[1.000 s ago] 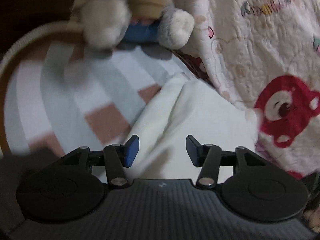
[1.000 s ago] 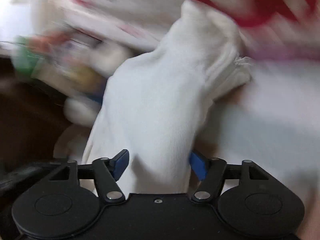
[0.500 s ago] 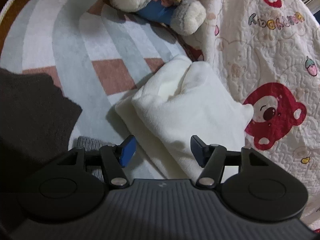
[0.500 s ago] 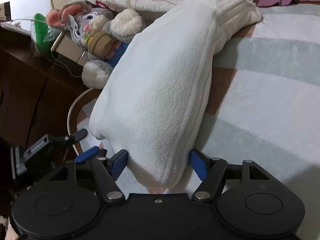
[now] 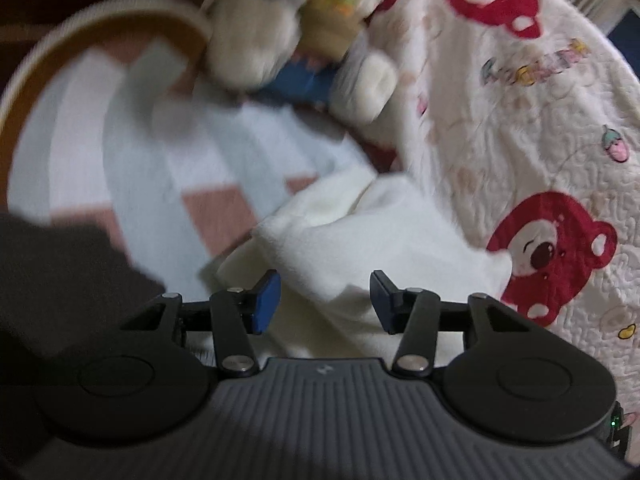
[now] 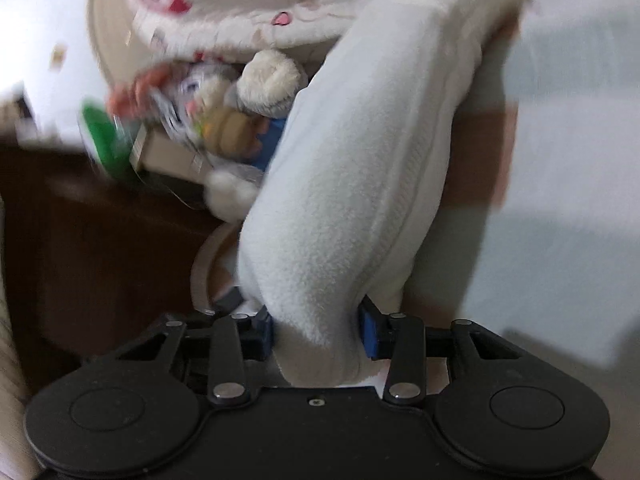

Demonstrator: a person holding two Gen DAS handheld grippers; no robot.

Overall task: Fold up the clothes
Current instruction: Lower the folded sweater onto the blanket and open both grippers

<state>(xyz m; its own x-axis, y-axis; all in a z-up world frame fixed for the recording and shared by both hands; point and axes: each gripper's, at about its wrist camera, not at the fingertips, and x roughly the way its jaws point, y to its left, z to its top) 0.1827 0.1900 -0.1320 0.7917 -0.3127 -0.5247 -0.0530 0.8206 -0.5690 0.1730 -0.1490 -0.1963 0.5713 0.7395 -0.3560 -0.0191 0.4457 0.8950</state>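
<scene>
Both of your grippers are on the white fleece garment point(image 6: 352, 184): your right gripper point(image 6: 316, 334) has its jaws closed on a thick fold of it, the fleece running up and away from the blue pads toward the bear-print quilt point(image 5: 532, 128). Your left gripper point(image 5: 324, 300) has its jaws wide, nothing pinched, with the folded garment lying between and ahead of them on the striped rug point(image 5: 132, 152). A plush toy point(image 5: 280, 36) sits blurred, well beyond the jaws.

A striped rug point(image 5: 132, 168) bears the white fleece point(image 5: 360, 232).
</scene>
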